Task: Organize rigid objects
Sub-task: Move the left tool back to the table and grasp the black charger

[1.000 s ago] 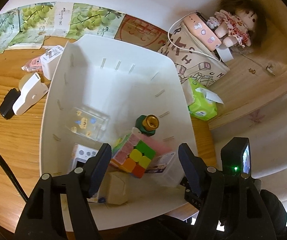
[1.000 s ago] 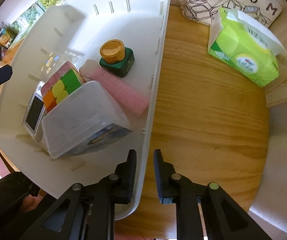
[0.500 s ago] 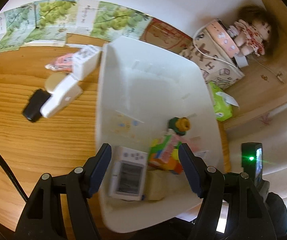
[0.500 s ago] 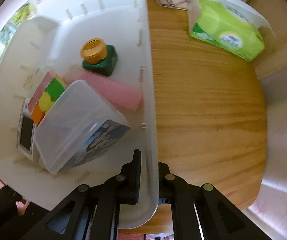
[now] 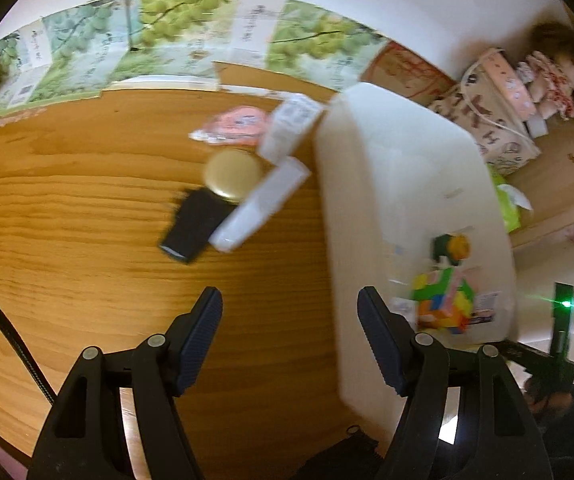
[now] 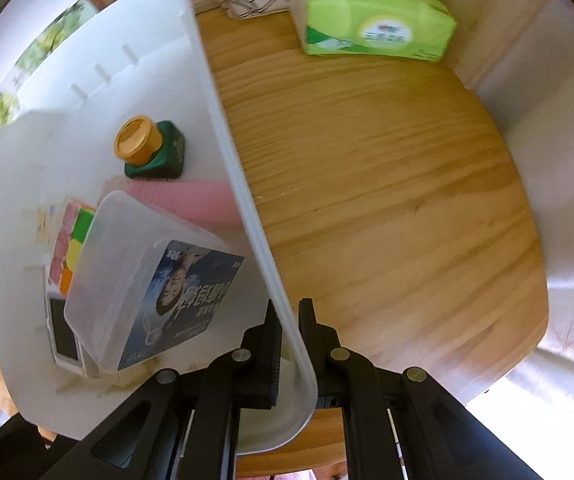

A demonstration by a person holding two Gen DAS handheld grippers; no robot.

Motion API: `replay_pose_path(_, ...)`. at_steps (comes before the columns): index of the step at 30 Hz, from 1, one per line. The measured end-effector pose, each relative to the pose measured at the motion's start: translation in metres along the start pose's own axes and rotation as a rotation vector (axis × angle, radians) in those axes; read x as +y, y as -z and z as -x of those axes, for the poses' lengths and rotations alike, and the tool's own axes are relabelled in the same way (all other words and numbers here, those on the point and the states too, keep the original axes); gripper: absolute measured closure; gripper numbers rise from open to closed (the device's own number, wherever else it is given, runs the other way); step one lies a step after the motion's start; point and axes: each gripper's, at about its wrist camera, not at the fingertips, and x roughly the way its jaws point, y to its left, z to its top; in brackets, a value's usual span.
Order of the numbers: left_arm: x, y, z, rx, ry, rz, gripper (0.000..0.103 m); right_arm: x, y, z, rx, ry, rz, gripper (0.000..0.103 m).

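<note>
At the white bin's (image 6: 223, 128) rim, the right gripper (image 6: 290, 344) clamps the wall; the left gripper (image 5: 289, 332) hangs apart, empty, above the table (image 5: 87, 240).

Your two black handheld grippers

Your left gripper (image 5: 290, 340) wears ribbed dark-blue pads and silver pivot screws; your right gripper (image 6: 290, 344) shows matching black linkages, screws and ridged pads.

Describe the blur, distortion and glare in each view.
Left wrist view: motion blur smears the white bin, the black case and the grape posters, while the left tongs stay sharp; fisheye curves the table edge. Right wrist view: mostly crisp, slight blur on the green tissue pack; glare washes out the lower right corner.
</note>
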Motion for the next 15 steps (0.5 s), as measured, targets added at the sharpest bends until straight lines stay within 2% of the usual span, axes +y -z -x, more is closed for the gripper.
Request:
replay_pose_path(9,0.043,-0.024,-0.005,0.024,-0.086,-0.065,0.025,-0.015,0.013,0.004,-0.061,0.010,-0.137,0.093)
replay_pose_path(15,0.052,-0.032,-0.019,0.056,-0.091,-0.116,0.025,-0.002,0.022,0.008,-0.090,0.094,-0.146,0.089)
